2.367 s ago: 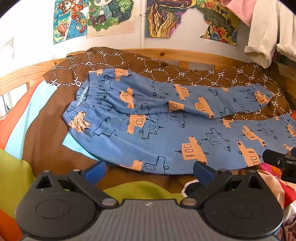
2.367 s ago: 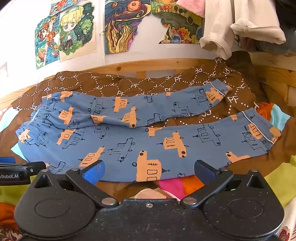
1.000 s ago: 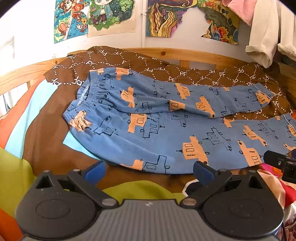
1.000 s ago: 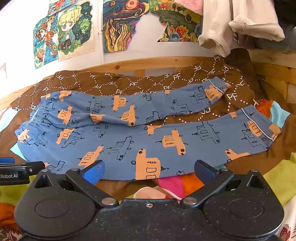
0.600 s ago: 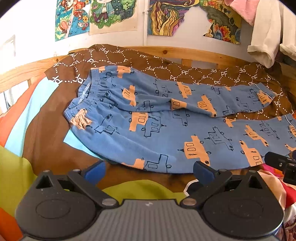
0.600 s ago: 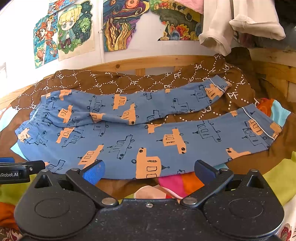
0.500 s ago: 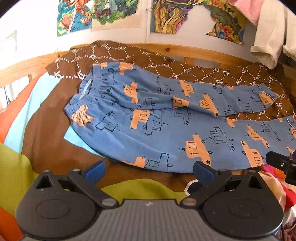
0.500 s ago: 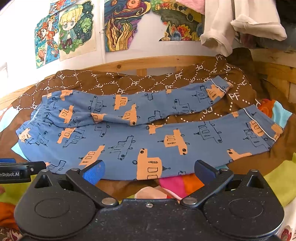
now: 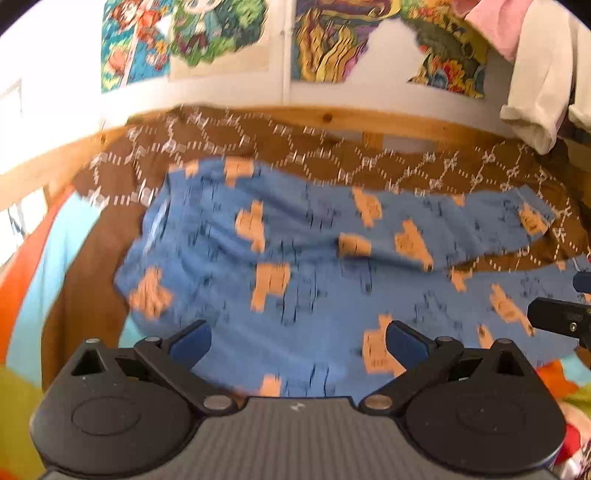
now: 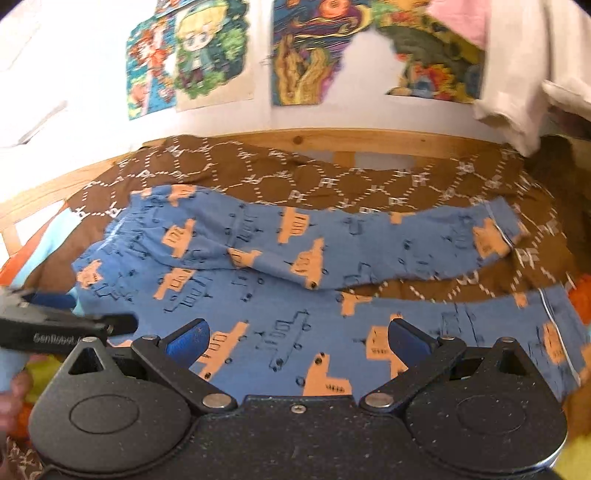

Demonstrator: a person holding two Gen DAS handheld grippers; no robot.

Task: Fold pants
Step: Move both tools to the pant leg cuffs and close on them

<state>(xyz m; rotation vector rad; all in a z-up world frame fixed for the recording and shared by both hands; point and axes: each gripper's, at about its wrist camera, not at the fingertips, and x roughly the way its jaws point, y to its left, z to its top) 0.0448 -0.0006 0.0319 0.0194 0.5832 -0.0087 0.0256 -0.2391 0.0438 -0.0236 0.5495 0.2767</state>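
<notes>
Pants (image 9: 306,280) — blue cloth printed with orange vehicles and dark line drawings, spread flat across a brown bedspread (image 9: 332,147) with a white dotted hexagon pattern. Waistband (image 10: 110,240) lies at the left; both legs run out to the right, the far leg ending in a piped cuff (image 10: 502,229), the near leg reaching the right edge of the right wrist view. A strip of brown cloth shows between the two legs toward the cuffs.

Left of the waistband: bedding in orange and light blue stripes (image 9: 40,258), partly under the brown cloth.

Left gripper (image 9: 297,338) — blue-padded fingers wide apart, holding nothing, set over the near edge of the pants near the waist end. The left wrist view is blurred. In the right wrist view its black body shows at the left edge, and part of a hand (image 10: 14,387) shows just below it.

Right gripper (image 10: 295,338) — fingers wide apart, holding nothing, over the near leg about mid-length. Whether either gripper touches the cloth cannot be told.

Behind the bedspread: a wooden bed rail (image 10: 388,138) runs the full width. Above it, on the white wall, colourful drawings (image 10: 192,55) from left to centre.

Far right, top: pale garments (image 9: 539,81) hanging down, with a pink one (image 9: 495,26) beside them.
</notes>
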